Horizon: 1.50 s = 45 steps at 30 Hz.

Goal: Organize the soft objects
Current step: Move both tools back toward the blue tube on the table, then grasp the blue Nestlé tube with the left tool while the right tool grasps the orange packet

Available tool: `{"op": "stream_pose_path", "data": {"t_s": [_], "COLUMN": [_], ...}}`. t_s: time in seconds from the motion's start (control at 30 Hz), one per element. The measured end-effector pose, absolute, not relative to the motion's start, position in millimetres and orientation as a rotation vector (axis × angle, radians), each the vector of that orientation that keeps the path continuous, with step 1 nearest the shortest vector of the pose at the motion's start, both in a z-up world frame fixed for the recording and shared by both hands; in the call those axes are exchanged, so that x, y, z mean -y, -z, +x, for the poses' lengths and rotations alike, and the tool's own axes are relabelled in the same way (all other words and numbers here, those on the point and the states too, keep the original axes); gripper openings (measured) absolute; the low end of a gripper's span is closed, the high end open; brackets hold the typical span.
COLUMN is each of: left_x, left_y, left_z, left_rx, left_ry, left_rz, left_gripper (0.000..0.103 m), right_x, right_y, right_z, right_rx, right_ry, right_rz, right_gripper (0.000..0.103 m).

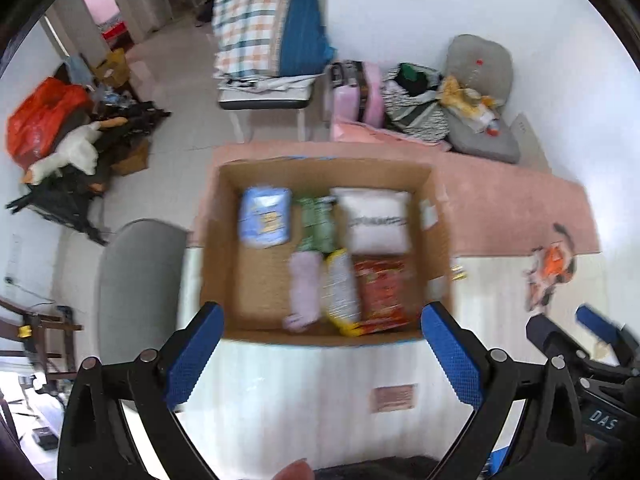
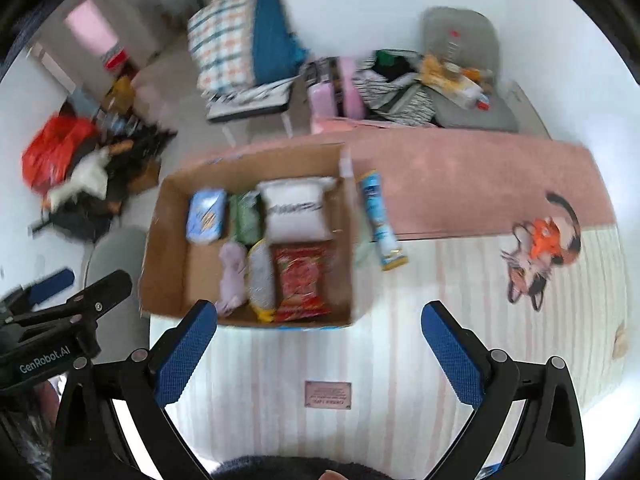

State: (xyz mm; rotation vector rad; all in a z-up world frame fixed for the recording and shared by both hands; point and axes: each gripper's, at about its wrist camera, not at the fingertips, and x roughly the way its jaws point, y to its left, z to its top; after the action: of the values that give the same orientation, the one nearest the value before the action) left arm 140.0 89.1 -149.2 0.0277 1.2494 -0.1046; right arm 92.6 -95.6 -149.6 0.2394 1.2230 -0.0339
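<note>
From the left wrist camera, the left gripper [image 1: 322, 354] hangs above the near wall of an open cardboard box [image 1: 228, 240], its blue-padded fingers [image 1: 192, 356] spread wide with nothing between them. The box stands on a bed, partly on a pale striped blanket [image 1: 320, 392] and partly on a pink cover [image 1: 500, 196] toward the far edge. Inside, along the far wall, lie a light blue pack [image 1: 265, 216], a green pack [image 1: 318, 220] and a white pillow [image 1: 374, 218]; nearer the front wall lie a pale pink soft item [image 1: 304, 288], a yellow-edged packet [image 1: 340, 292] and a red packet [image 1: 382, 292], all touching side by side, while the box's left part shows bare cardboard. The right gripper [image 1: 592, 336] shows at the right edge of the picture, and its state is unclear here. From the right wrist camera, the right gripper [image 2: 320, 350] is also wide open and empty, over the striped blanket just in front of the box's near right corner. A blue and white tube [image 2: 380, 220] lies on the bed just beside the box's right wall, outside it. A cat print [image 2: 540, 248] marks the blanket toward the right edge. The left gripper shows at the left edge of the picture.
</note>
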Motion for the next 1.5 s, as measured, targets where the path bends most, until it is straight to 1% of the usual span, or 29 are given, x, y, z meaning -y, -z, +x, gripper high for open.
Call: {"op": "stream_pose_path", "data": {"t_s": [0.1, 0.23, 0.37, 0.5, 0.6, 0.8, 0.9, 1.03, 1.23, 1.37, 1.4, 1.43, 1.47, 1.5], "left_x": [-44.0, 43.5, 122.0, 173.9, 187.3, 190.1, 182.7, 190.0, 188.1, 180.3, 179.0, 176.4, 177.1, 179.1], "left_y": [157.6, 193.0, 244.7, 303.1, 344.7, 395.2, 409.3, 413.0, 432.6, 438.1, 438.0, 436.4, 434.0, 431.3], "left_z": [161.7, 201.2, 227.6, 240.4, 243.3, 242.4, 244.1, 245.8, 247.6, 247.6, 248.0, 251.0, 251.2, 251.5], "left_rx": [-1.279, -1.383, -1.448, -1.471, -1.54, -1.623, -1.651, -1.629, -1.695, -1.705, -1.708, -1.705, -1.7, -1.688], "left_ry": [0.176, 0.245, 0.221, 0.105, 0.045, -0.039, -0.095, -0.114, -0.147, -0.146, -0.143, -0.127, -0.119, -0.123], "left_rz": [0.014, 0.1, 0.271, 0.398, 0.362, 0.291, 0.246, 0.266, 0.242, 0.163, 0.141, 0.107, 0.093, 0.109], "left_gripper": [0.101, 0.101, 0.101, 0.101, 0.101, 0.101, 0.101, 0.101, 0.101, 0.093, 0.088, 0.076, 0.069, 0.056], "right_x": [153.4, 238.6, 311.9, 382.4, 423.9, 474.1, 485.5, 493.1, 491.0, 490.4, 491.3, 492.3, 494.1, 496.6], "right_y": [155.0, 169.1, 191.3, 221.1, 240.8, 273.8, 287.3, 304.3, 315.4, 317.5, 319.3, 321.2, 324.1, 327.9], "right_z": [91.5, 90.7, 90.0, 91.5, 93.9, 104.6, 110.1, 115.6, 118.8, 119.8, 120.6, 121.1, 122.0, 123.3], "right_rx": [-1.228, -1.231, -1.246, -1.267, -1.281, -1.316, -1.336, -1.36, -1.384, -1.387, -1.389, -1.392, -1.397, -1.402], "right_ry": [0.133, 0.267, 0.363, 0.441, 0.492, 0.537, 0.537, 0.525, 0.486, 0.467, 0.465, 0.465, 0.466, 0.464], "right_rz": [0.312, 0.39, 0.441, 0.486, 0.497, 0.477, 0.462, 0.448, 0.435, 0.43, 0.429, 0.431, 0.438, 0.451], "right_gripper": [0.103, 0.103, 0.103, 0.103, 0.103, 0.103, 0.103, 0.103, 0.103, 0.103, 0.103, 0.103, 0.103, 0.103]}}
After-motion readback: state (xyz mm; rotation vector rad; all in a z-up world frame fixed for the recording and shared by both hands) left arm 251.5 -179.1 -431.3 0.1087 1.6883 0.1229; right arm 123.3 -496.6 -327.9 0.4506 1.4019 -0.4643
